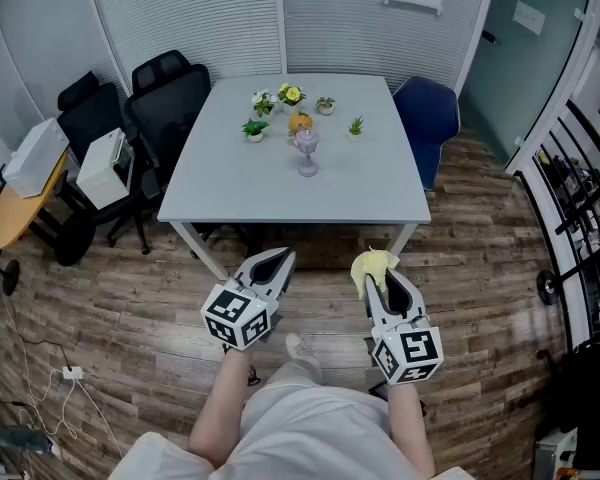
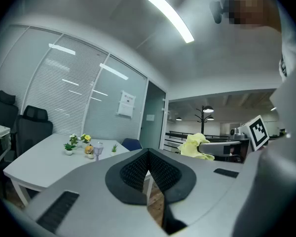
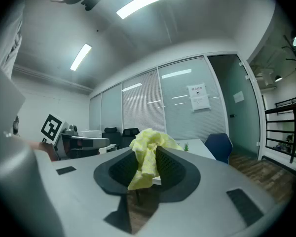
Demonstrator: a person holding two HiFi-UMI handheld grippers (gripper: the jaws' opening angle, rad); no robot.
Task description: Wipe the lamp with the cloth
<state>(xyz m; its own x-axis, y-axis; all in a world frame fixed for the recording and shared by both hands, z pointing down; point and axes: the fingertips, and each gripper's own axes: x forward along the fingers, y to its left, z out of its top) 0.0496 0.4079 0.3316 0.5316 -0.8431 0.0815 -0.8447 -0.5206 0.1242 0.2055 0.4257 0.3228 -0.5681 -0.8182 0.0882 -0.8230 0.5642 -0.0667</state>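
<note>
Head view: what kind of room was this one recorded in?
Most likely an office meeting room: a grey table with black office chairs beside it, walled by glass partitions covered with blinds.

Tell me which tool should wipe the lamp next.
Right. The right tool is shut on the yellow cloth; the left tool is shut and empty. The lamp stands on the table ahead.
</note>
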